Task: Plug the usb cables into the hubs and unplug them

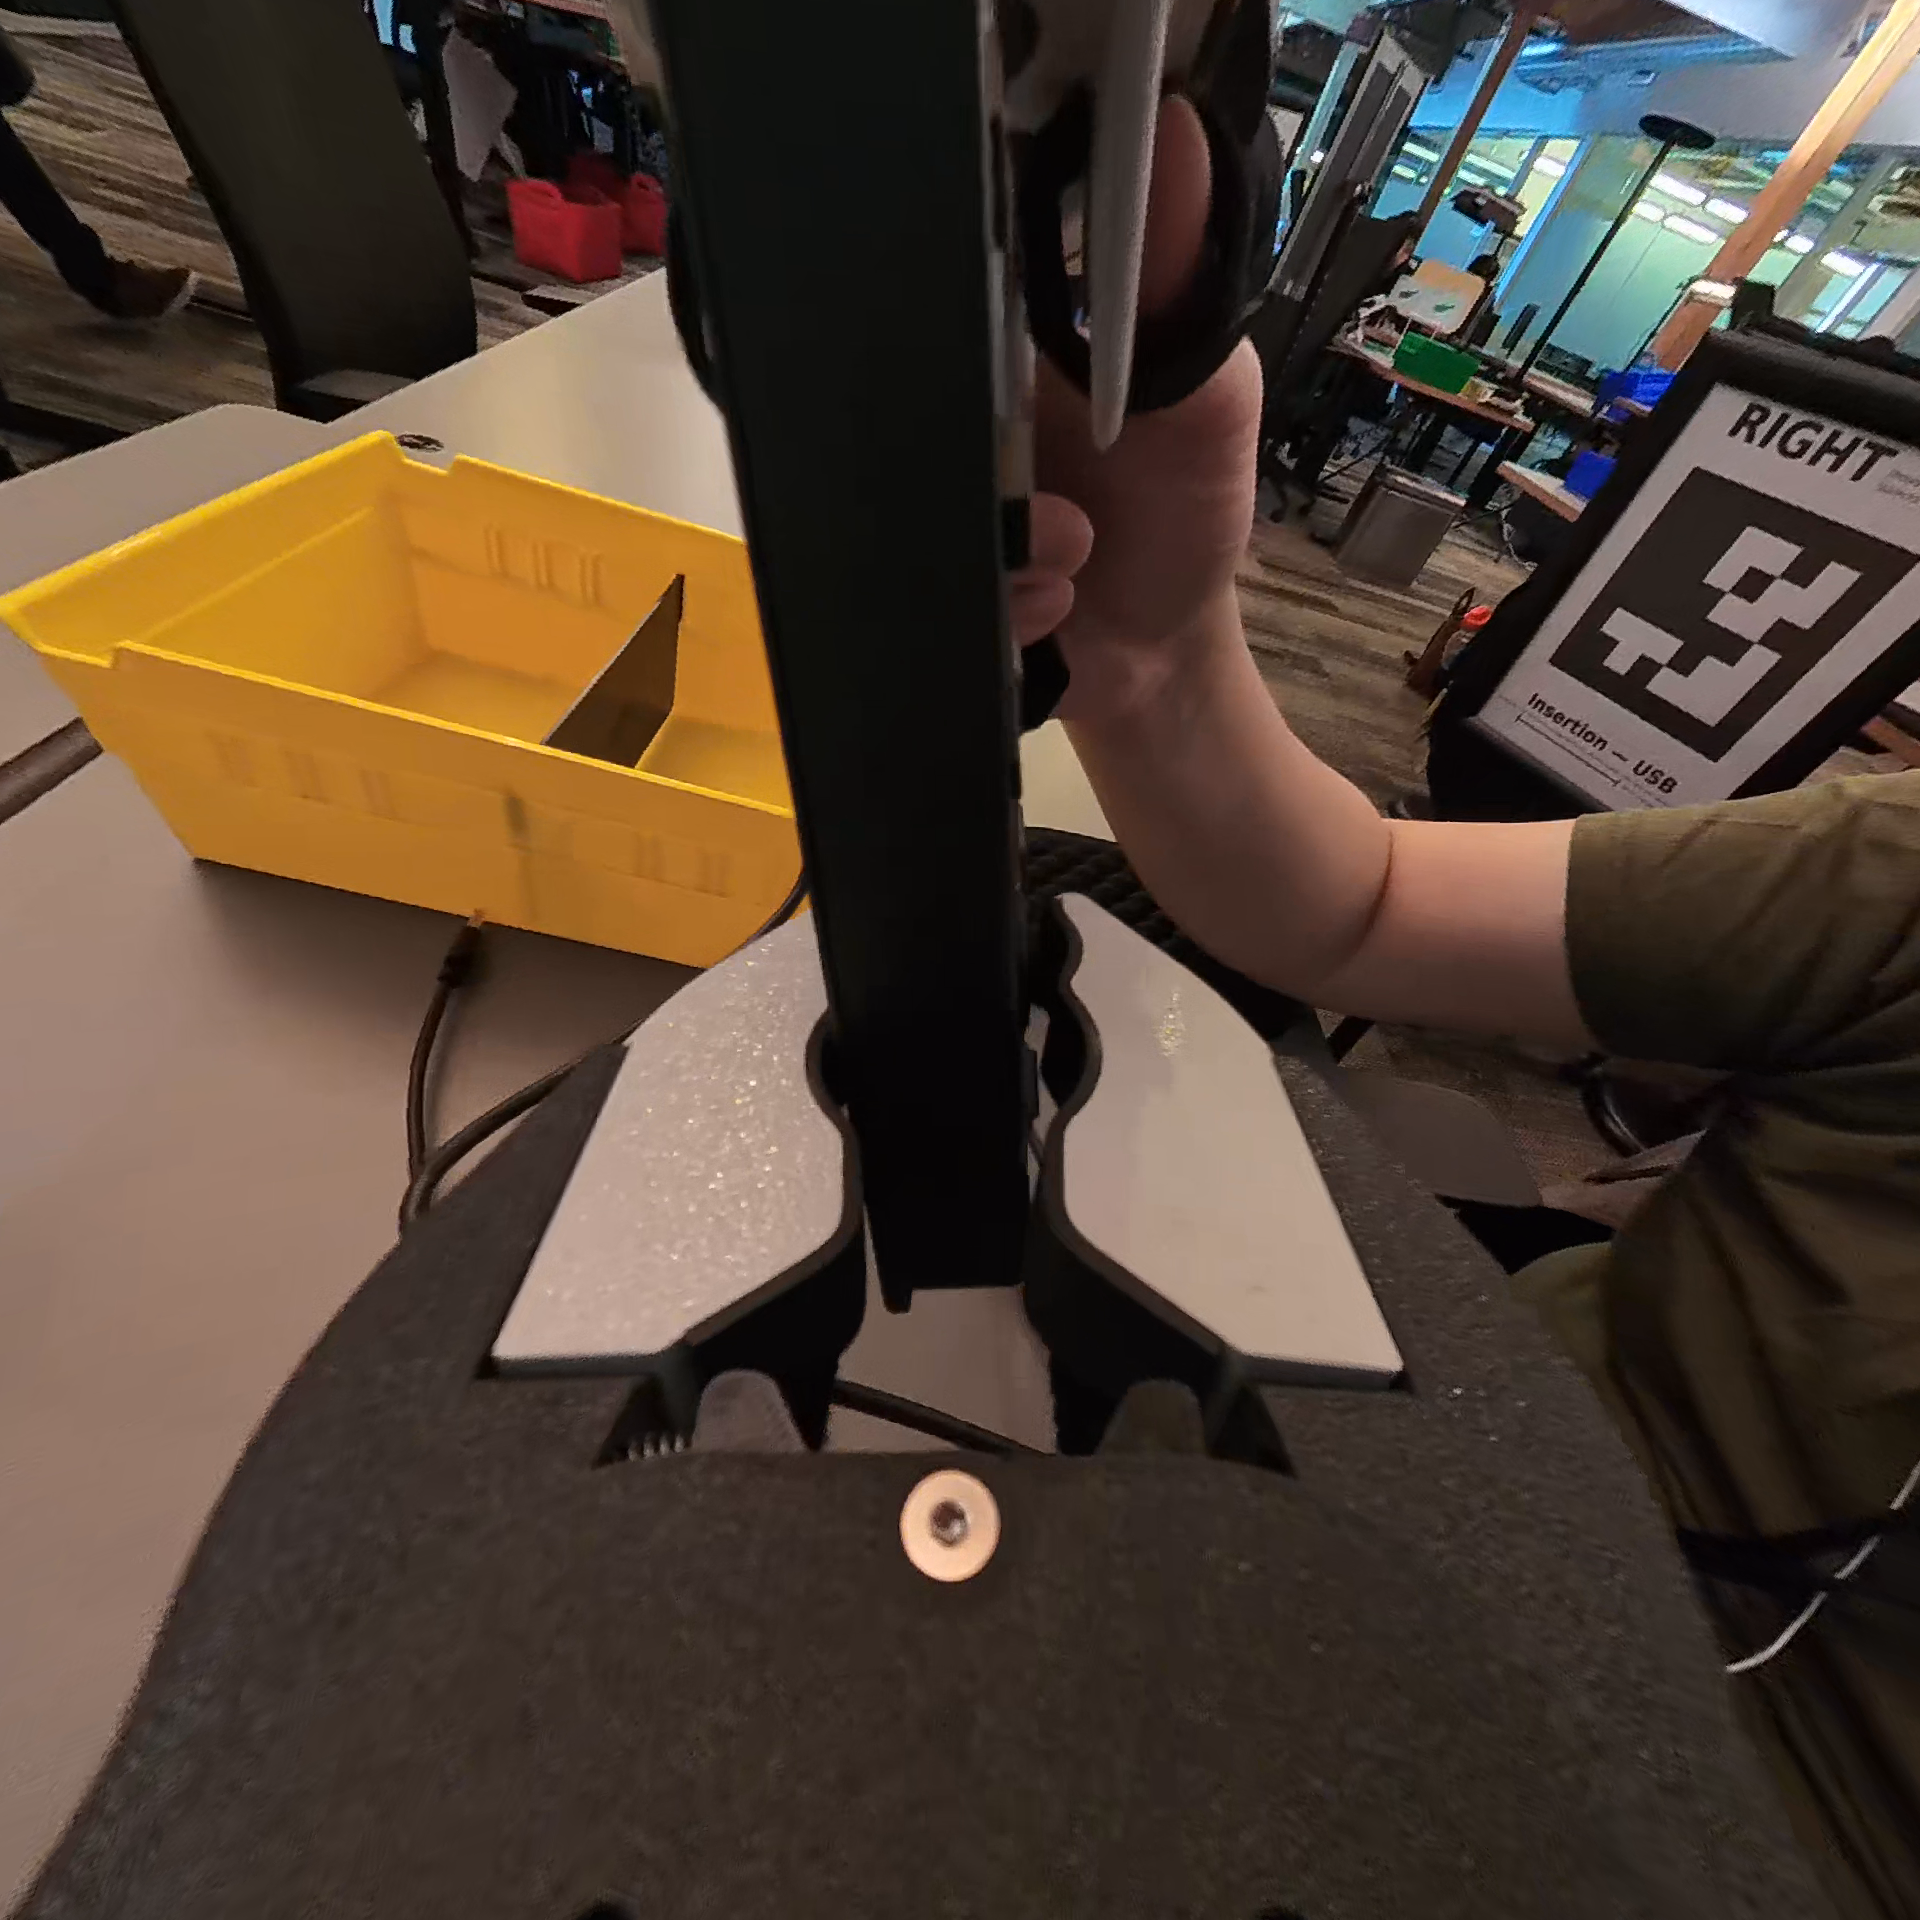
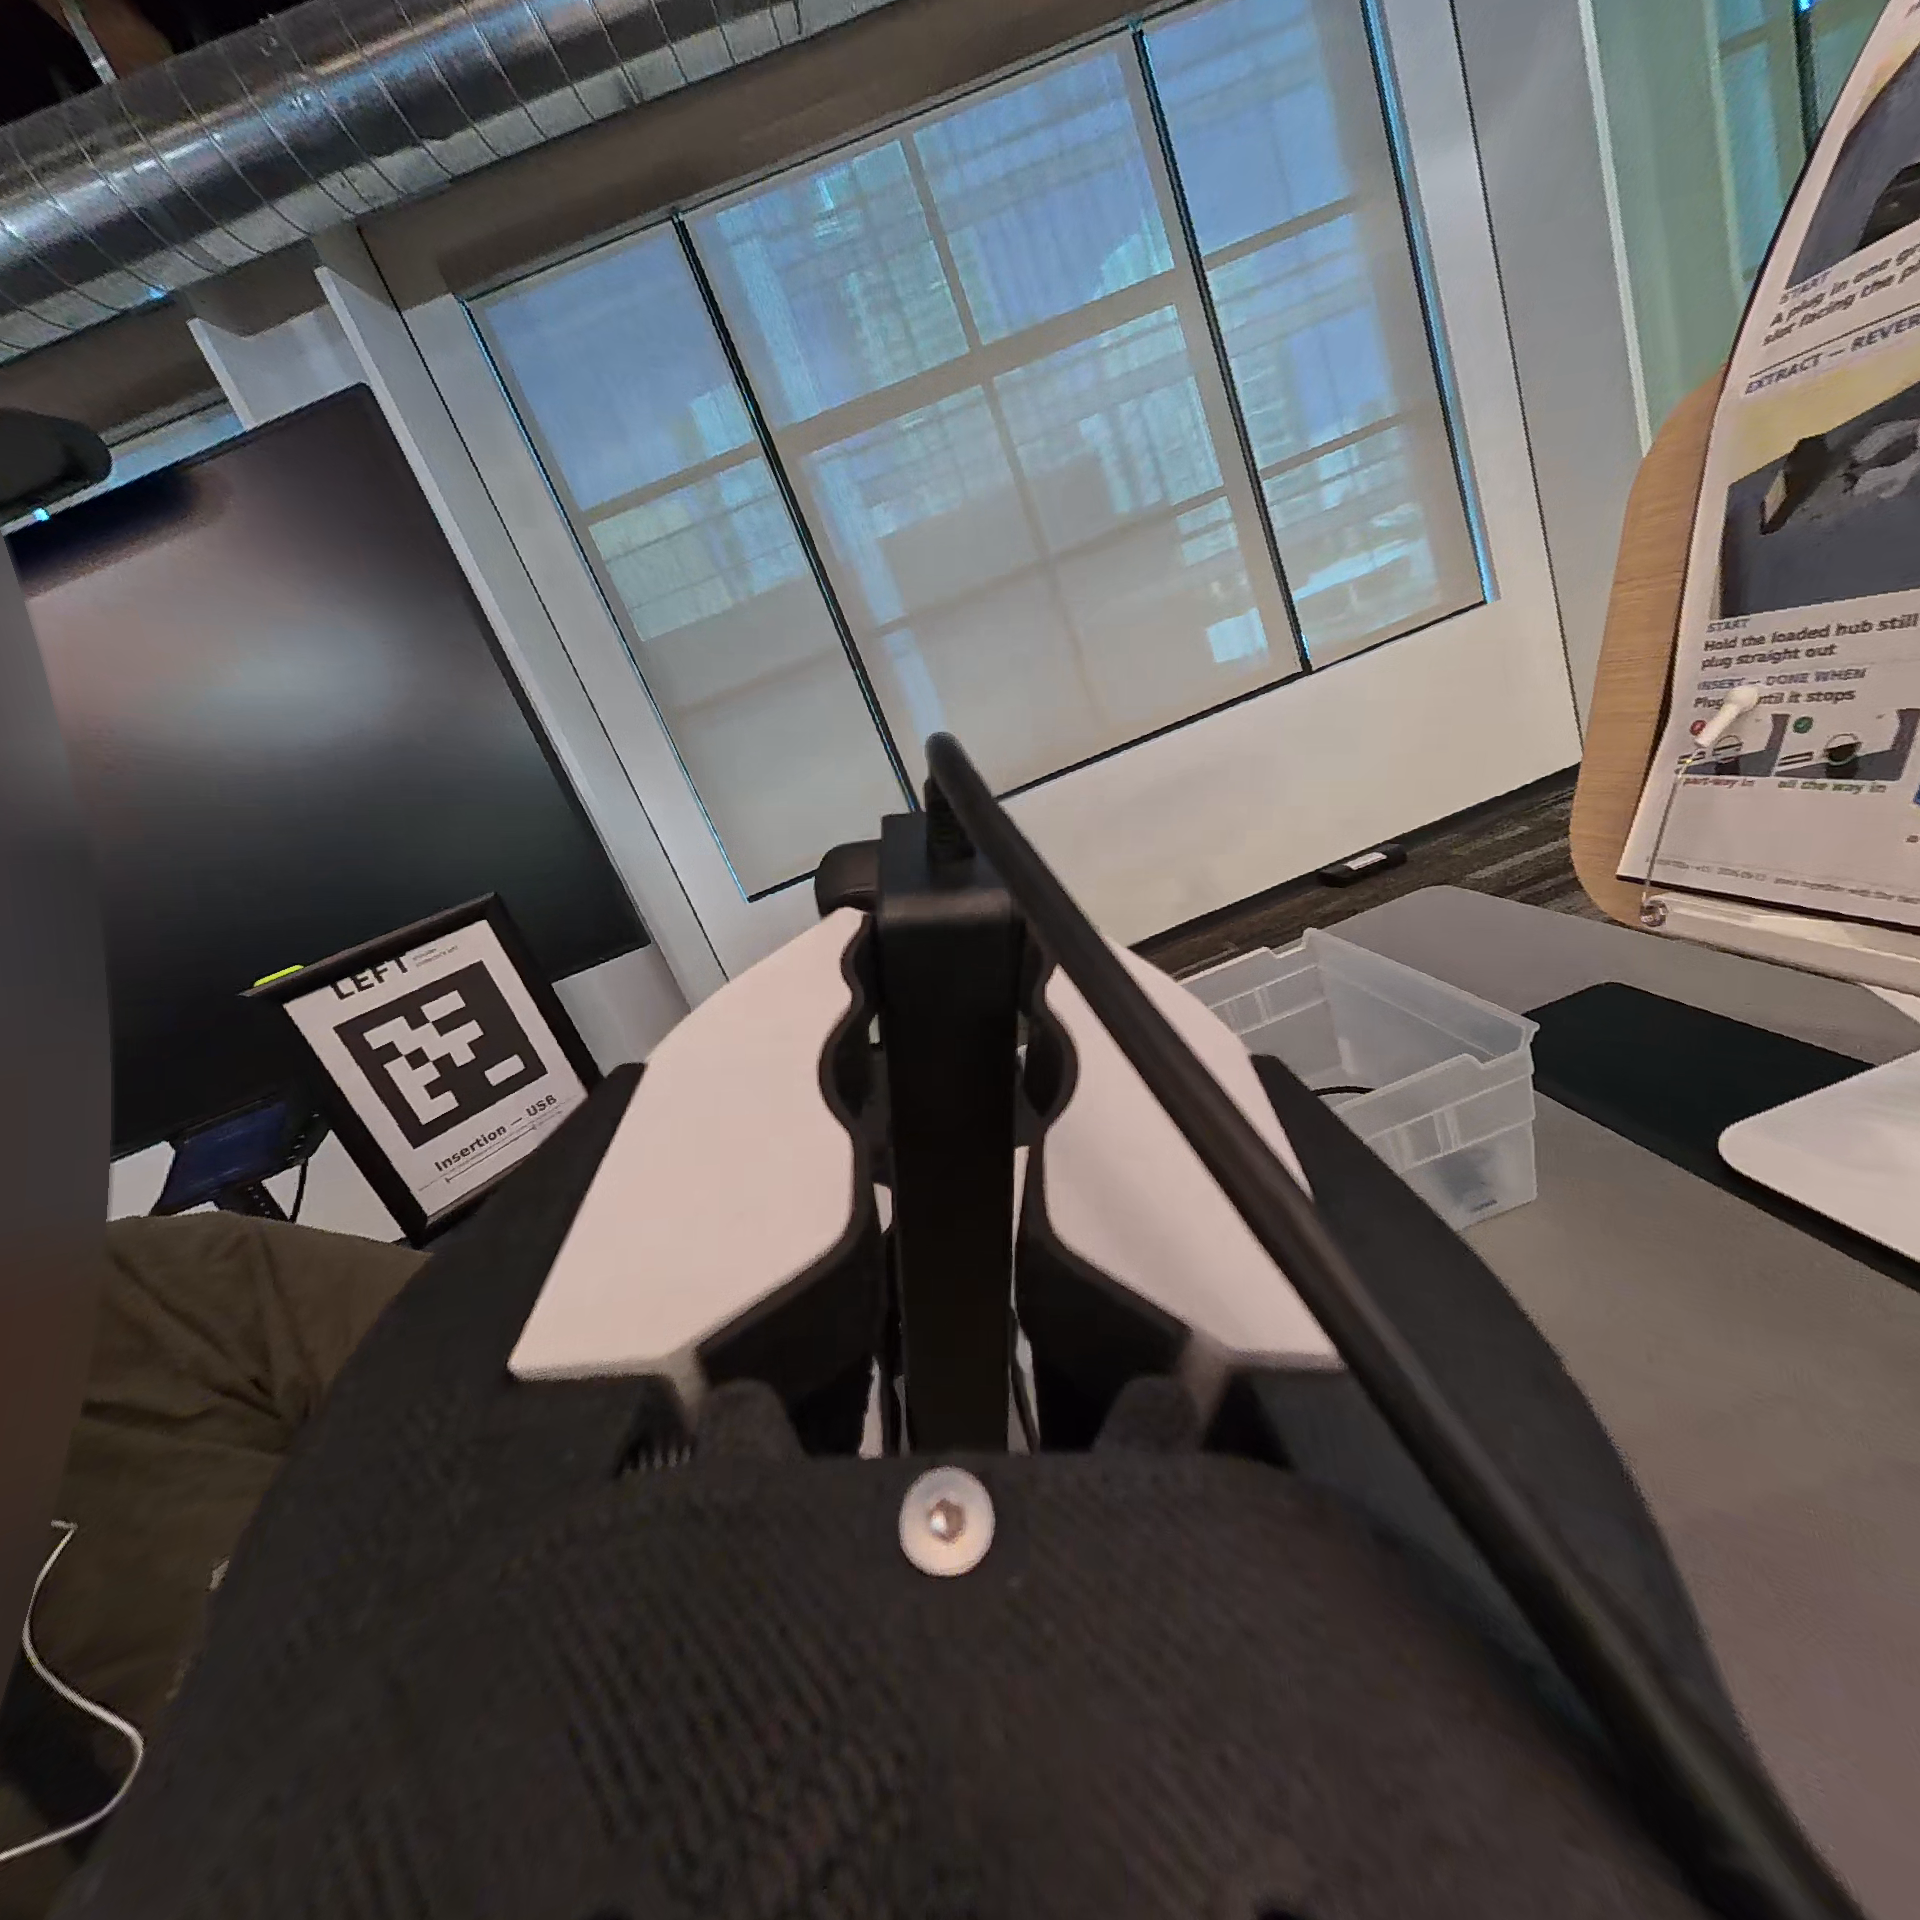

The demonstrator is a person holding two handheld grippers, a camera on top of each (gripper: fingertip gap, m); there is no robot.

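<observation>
My left gripper (image 1: 935,997) is shut on a long black hub (image 1: 883,623) that stands up out of the jaws to the top of the left wrist view. Behind the hub's upper part a hand (image 1: 1143,582) holds my right gripper (image 1: 1122,208); I cannot tell whether anything is plugged in there. In the right wrist view my right gripper (image 2: 945,956) is shut on a black bar-shaped body (image 2: 951,1195). A black cable (image 2: 1195,1174) leaves the body's far end and runs back to the lower right. A loose dark cable (image 1: 421,1070) lies on the table (image 1: 156,1143).
A yellow divided bin (image 1: 416,810) stands on the table to the left. A framed marker sign (image 1: 1745,603) stands at the right. The right wrist view shows a clear bin (image 2: 1434,1101), a black mat (image 2: 1683,1049), an instruction sheet (image 2: 1808,623), another marker sign (image 2: 436,1060) and a dark monitor (image 2: 291,748). Some 12 cm of space lies between my two pairs of fingers.
</observation>
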